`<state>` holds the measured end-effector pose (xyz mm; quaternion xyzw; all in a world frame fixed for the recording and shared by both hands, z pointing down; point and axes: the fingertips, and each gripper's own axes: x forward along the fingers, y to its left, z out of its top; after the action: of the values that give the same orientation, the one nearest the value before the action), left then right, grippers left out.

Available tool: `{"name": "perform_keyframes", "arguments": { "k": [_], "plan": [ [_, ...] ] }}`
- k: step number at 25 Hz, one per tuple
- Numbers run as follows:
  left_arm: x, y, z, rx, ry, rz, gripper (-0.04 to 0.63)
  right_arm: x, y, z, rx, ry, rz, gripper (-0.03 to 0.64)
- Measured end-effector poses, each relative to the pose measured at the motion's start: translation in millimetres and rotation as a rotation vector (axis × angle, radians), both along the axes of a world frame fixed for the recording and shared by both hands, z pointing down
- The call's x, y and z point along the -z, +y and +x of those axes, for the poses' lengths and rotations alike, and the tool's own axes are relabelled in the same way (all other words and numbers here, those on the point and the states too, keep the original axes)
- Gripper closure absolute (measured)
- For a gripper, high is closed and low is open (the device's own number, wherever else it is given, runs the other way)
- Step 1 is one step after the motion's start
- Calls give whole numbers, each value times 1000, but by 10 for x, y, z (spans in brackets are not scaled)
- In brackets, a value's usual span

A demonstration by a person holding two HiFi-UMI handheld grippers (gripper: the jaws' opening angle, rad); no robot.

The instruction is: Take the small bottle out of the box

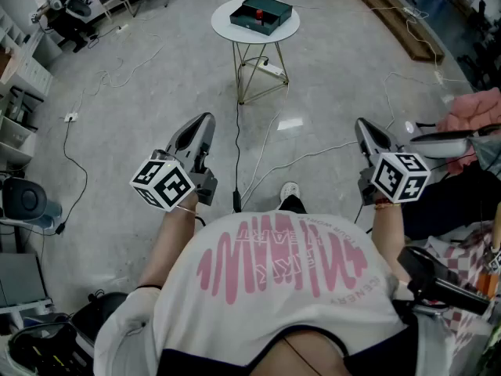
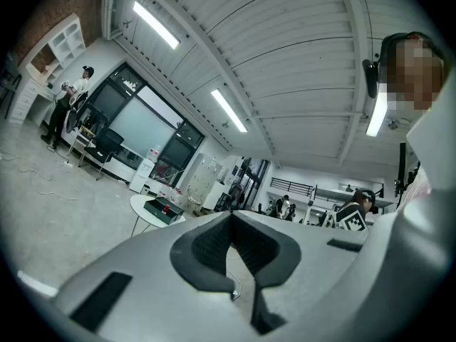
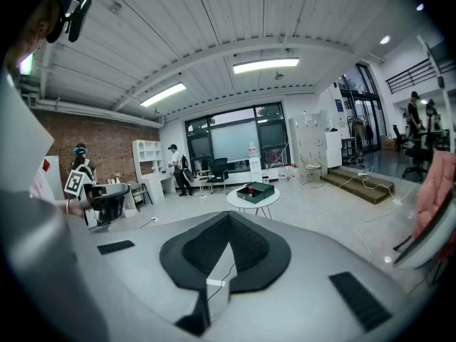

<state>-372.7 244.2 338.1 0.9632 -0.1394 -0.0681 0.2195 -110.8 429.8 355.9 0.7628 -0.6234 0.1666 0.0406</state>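
Note:
A dark green box [image 1: 263,14] stands open on a round white table [image 1: 227,27] far ahead across the floor. A small red-topped bottle [image 1: 259,12] shows inside it. The box [image 2: 162,209] and table also appear small and distant in the left gripper view, and the box [image 3: 254,191] again in the right gripper view. My left gripper [image 1: 205,121] and right gripper [image 1: 362,124] are held out at waist height, well short of the table. Both point toward it. The left gripper's [image 2: 231,216] tips meet with nothing between them. The right gripper's [image 3: 229,216] jaws are likewise shut and empty.
Cables trail over the grey floor between me and the table, with a power strip [image 1: 272,69] under its gold legs. A wooden platform [image 1: 401,23] lies at the far right. A pink cloth [image 1: 479,108] hangs close on my right. People and desks [image 1: 48,8] occupy the far left.

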Motion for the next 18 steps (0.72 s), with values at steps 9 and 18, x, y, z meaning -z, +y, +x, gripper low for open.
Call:
{"name": "perform_keyframes", "arguments": {
  "k": [9, 18],
  "plan": [
    [-19, -21, 16, -9, -4, 2, 588, -19, -24, -21, 5, 4, -7, 614],
    [-32, -67, 2, 7, -7, 3, 588, -181, -106, 66, 22, -3, -53, 614]
  ]
}}
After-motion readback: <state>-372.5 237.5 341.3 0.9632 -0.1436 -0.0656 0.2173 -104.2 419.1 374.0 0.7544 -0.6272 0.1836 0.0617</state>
